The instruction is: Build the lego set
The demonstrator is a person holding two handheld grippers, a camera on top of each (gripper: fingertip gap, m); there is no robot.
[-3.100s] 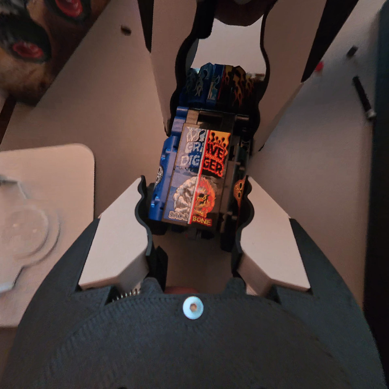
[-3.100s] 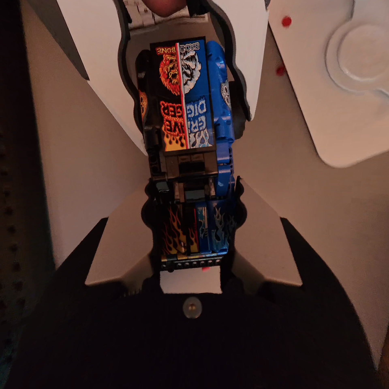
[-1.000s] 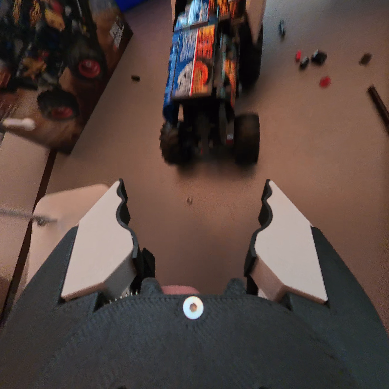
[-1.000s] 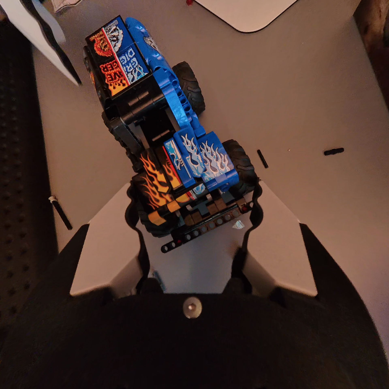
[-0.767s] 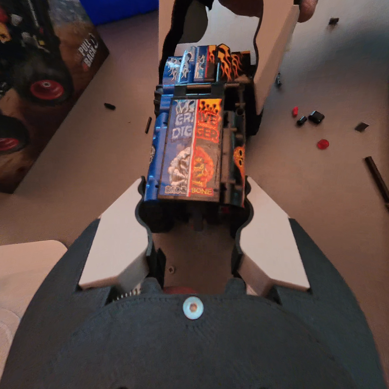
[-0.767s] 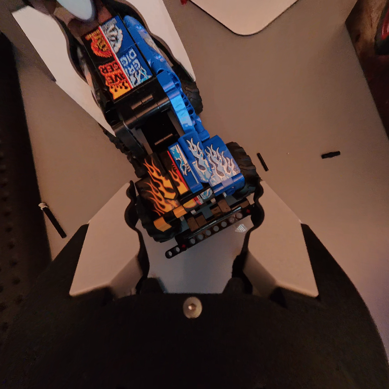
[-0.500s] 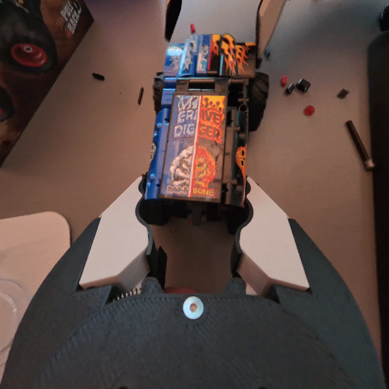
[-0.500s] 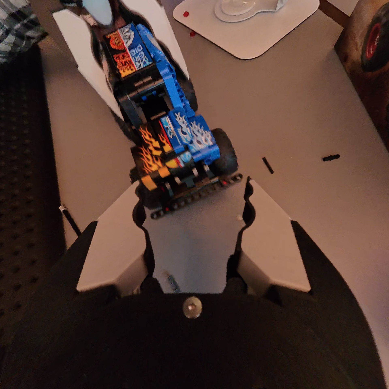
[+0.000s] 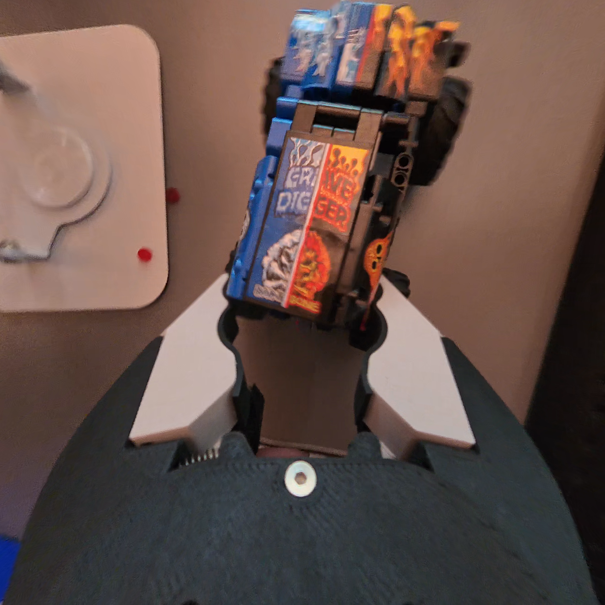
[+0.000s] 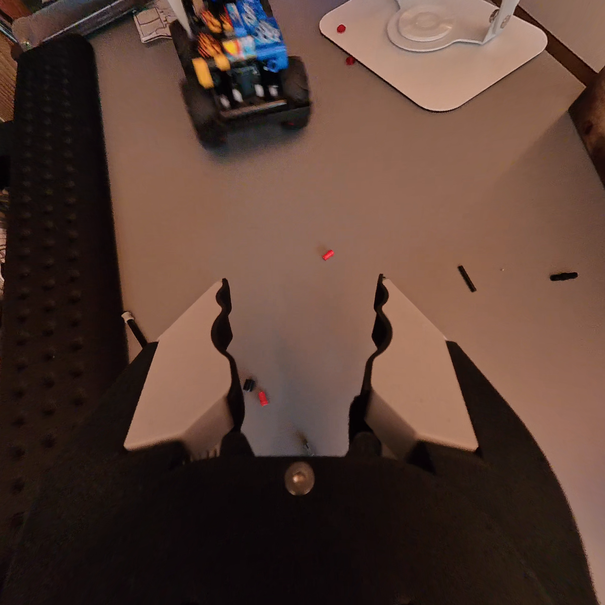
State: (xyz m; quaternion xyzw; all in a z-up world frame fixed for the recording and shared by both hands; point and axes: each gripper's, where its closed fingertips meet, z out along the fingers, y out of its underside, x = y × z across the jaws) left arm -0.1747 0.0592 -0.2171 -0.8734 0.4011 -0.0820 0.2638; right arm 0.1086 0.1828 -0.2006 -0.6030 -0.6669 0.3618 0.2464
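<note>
The lego monster truck (image 9: 327, 209) is blue on one half and black with orange flames on the other, with big black tyres. My left gripper (image 9: 304, 294) is shut on its rear end, and the truck points away from me, tilted a little to the right. In the right wrist view the truck (image 10: 242, 72) is far off at the top, blurred, front toward me. A white finger of the left gripper (image 10: 178, 11) shows behind it. My right gripper (image 10: 301, 281) is open and empty, well back from the truck, above the grey table.
A white pad (image 10: 458, 78) with a clear stand lies at the far right, also in the left wrist view (image 9: 131, 163), with small red pieces (image 9: 144, 254) on it. Loose parts lie about: a red piece (image 10: 327, 254), black pins (image 10: 466, 278). A black studded mat (image 10: 55, 196) runs along the left. The tips of one gripper are about 30 cm away from the tips of the other. Measured from the fingertips, the red piece (image 10: 327, 254) is 8 cm or so from the right gripper and 25 cm from the left.
My right gripper has let go of the truck's front and pulled far back. My left gripper keeps hold of the rear and has swung with the truck toward the white pad.
</note>
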